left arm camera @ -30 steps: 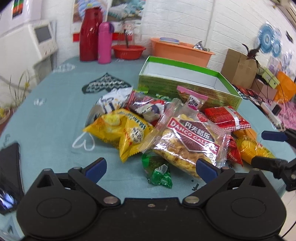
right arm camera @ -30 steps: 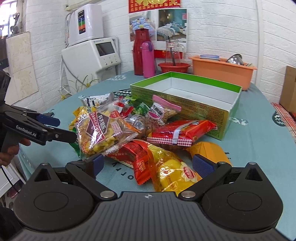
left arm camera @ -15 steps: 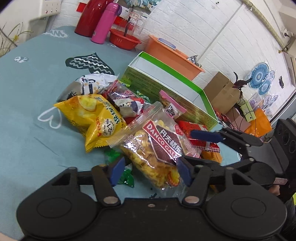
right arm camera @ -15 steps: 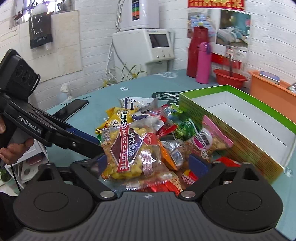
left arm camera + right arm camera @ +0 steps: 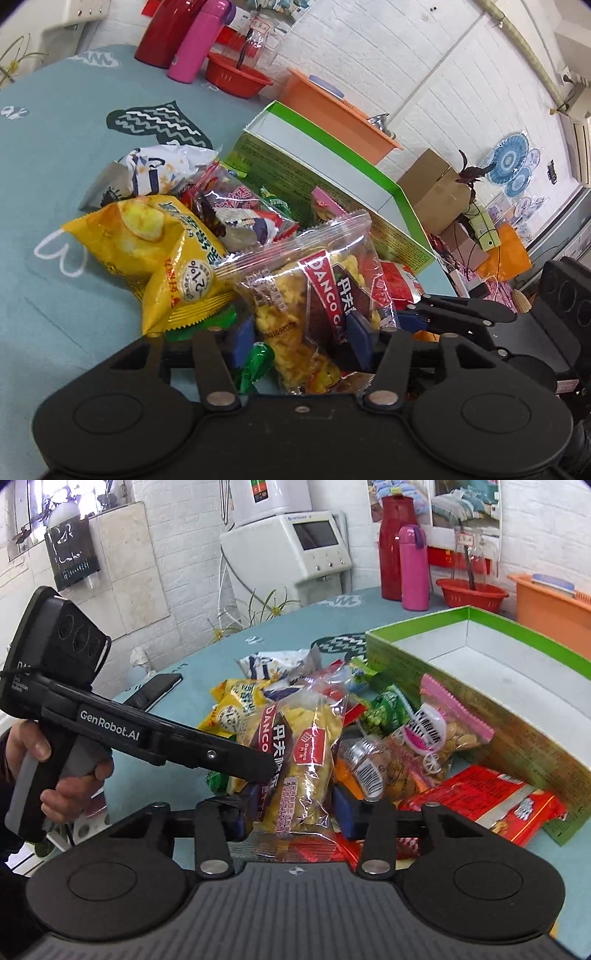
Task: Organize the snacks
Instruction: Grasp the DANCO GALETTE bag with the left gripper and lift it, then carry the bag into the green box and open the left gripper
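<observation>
1. I see a red flask (image 5: 392, 546) and a pink bottle (image 5: 414, 566) standing side by side.
2. A red bowl (image 5: 471, 594) is near them.
3. An orange tub (image 5: 338, 114) stands behind.
4. A phone (image 5: 153, 694) lies flat.

Cracker bag (image 5: 317, 295): clear glossy plastic film, crinkled, red printed label.
Chip packet (image 5: 155, 254), left of the cracker bag: yellow glossy foil-like film.
Box (image 5: 491, 686), behind the cracker bag: printed green cardboard, matt white inside.
Desk (image 5: 55, 155): matt teal cloth cover.
Flask (image 5: 413, 568), beyond the box: smooth pink finish.
</observation>
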Tool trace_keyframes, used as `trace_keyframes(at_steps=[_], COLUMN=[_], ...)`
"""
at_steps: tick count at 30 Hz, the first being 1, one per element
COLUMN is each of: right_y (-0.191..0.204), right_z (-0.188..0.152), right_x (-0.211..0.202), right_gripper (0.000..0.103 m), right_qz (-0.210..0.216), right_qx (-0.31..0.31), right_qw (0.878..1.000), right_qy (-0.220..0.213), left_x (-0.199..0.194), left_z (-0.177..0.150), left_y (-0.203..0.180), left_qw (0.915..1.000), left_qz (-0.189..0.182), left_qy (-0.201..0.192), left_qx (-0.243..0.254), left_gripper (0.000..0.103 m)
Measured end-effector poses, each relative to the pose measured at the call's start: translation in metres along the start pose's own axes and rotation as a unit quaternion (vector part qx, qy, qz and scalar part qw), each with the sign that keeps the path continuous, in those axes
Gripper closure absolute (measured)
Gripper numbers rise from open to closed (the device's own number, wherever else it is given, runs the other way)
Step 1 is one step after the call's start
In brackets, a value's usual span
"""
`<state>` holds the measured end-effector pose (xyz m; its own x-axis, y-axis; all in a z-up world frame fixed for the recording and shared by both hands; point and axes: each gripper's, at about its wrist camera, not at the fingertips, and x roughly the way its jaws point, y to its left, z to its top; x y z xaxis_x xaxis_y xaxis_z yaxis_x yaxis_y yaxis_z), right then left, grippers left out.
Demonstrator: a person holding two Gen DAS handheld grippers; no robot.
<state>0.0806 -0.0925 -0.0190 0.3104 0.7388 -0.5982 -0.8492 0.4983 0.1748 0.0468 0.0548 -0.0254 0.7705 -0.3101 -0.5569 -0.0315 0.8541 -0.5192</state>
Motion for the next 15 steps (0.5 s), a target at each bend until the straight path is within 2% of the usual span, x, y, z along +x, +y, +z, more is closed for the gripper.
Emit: trace_keyframes(at_steps=[4, 8, 10, 12, 15], right_y=[0.011, 0.016, 0.011, 0.002, -0.016], right_z=[-0.001, 0.009, 0.018, 0.028, 0.041], right_x=[0.000, -0.029, -0.046, -0.061, -0.074], right_gripper=[0.033, 0.036, 0.036, 0.036, 0.036], right_qz=[-0.023, -0.044, -0.055, -0.073, -0.110], right_qx=[-0.010, -0.025, -0.027, -0.025, -0.016], right_qw=[1.000, 0.998, 0.996, 0.992, 0.985], right_qy=[0.000, -0.039, -0.068, -0.100, -0.135], left_x=[-0.007, -0.022, -0.023, -0.017, 0.006], left_z=[0.001, 0.019, 0.036, 0.054, 0.083], left_y=[-0.010, -0.033, -0.046, -0.060, -0.078], left_qw=[0.9999, 0.9977, 0.9953, 0.9919, 0.9883], left_qz=[0.007, -0.022, -0.038, -0.052, -0.068], left_qy=[-0.012, -0.050, -0.068, -0.084, -0.087], left_qx=[0.008, 0.041, 0.058, 0.080, 0.105], left_gripper=[0.054, 0.059, 0.059, 0.059, 0.059])
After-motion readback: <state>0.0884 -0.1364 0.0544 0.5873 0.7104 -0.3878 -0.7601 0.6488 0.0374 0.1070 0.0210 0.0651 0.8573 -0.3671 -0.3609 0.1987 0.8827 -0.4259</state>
